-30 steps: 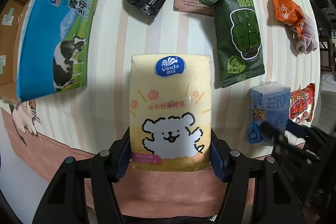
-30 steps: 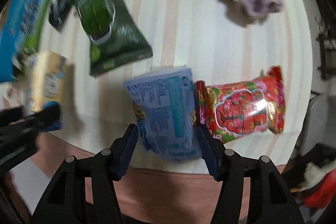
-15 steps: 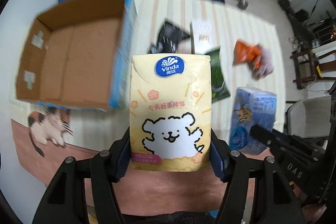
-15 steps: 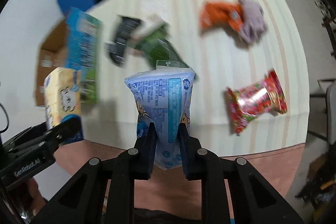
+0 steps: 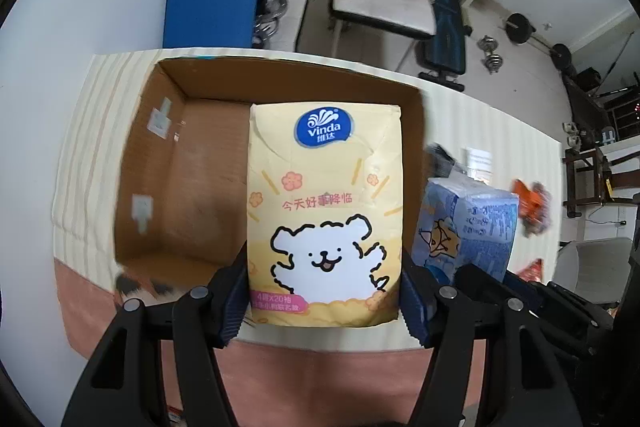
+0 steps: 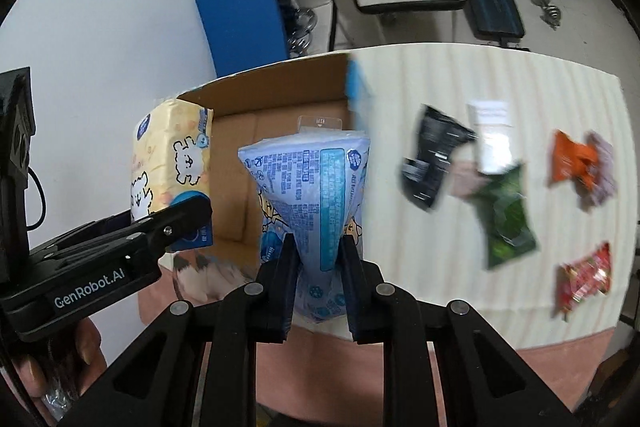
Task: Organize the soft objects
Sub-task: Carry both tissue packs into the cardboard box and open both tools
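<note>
L hand-held gripper (image 5: 324,291) clamps yellow tissue pack (image 5: 324,211); R (image 6: 318,267) pinches blue pack (image 6: 308,187); green packet (image 6: 506,219) R view only.

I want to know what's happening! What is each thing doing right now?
Yellow tissue pack: gripped by left gripper, over the box.
Blue tissue pack: squeezed by right gripper.
Cardboard box: open, looks empty.
Snack bags: lying on table.

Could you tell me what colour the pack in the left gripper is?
Pale yellow tissue pack, best in left wrist view.

Black plastic fingers (image 6: 354,291) with blue pads, silver screws, white "GenRobot.AI" lettering.
</note>
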{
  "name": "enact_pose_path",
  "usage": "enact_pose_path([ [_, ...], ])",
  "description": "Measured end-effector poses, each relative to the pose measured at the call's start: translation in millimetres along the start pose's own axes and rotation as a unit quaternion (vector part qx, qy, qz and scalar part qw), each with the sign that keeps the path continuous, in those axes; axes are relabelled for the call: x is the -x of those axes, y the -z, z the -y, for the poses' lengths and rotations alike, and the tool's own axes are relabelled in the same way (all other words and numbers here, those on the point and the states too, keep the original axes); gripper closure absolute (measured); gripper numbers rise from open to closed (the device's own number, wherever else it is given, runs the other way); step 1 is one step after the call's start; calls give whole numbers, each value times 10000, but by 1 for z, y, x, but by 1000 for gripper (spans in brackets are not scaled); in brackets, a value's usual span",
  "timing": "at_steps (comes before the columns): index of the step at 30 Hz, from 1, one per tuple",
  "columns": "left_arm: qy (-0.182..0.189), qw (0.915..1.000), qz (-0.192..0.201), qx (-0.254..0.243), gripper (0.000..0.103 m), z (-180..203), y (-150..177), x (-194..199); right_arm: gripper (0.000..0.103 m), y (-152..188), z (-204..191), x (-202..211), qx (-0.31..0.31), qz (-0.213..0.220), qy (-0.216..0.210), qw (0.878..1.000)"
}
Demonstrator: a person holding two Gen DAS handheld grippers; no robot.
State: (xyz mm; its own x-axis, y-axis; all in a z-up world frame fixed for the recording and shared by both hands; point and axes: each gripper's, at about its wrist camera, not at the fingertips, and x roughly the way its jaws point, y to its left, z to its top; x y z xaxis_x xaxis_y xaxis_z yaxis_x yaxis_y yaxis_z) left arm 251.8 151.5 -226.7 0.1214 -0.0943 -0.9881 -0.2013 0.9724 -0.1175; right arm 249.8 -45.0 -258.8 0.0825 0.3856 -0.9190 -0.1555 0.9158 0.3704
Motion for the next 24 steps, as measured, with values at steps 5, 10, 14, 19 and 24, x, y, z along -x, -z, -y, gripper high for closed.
enact_pose_path([
  [5,242,9988,-425,-30,42,-54,-47,-52,81,-49,-52,-77,-46,-251,220,9994],
  [10,421,9950,-900,-15,41,-82,-77,-106,81,-80,-74,-151,-57,-562,523,9970],
  [14,433,9928,-1105,-166,41,-88,-92,-139,81,-96,-78,-195,5,-713,834,9940],
  [19,587,9904,-1221,-288,41,-90,-101,-157,81,-108,-73,-228,-18,-793,1013,9917],
  [24,632,9872,-1407,-395,41,-86,-100,-166,81,-106,-70,-242,12,-889,996,9910],
])
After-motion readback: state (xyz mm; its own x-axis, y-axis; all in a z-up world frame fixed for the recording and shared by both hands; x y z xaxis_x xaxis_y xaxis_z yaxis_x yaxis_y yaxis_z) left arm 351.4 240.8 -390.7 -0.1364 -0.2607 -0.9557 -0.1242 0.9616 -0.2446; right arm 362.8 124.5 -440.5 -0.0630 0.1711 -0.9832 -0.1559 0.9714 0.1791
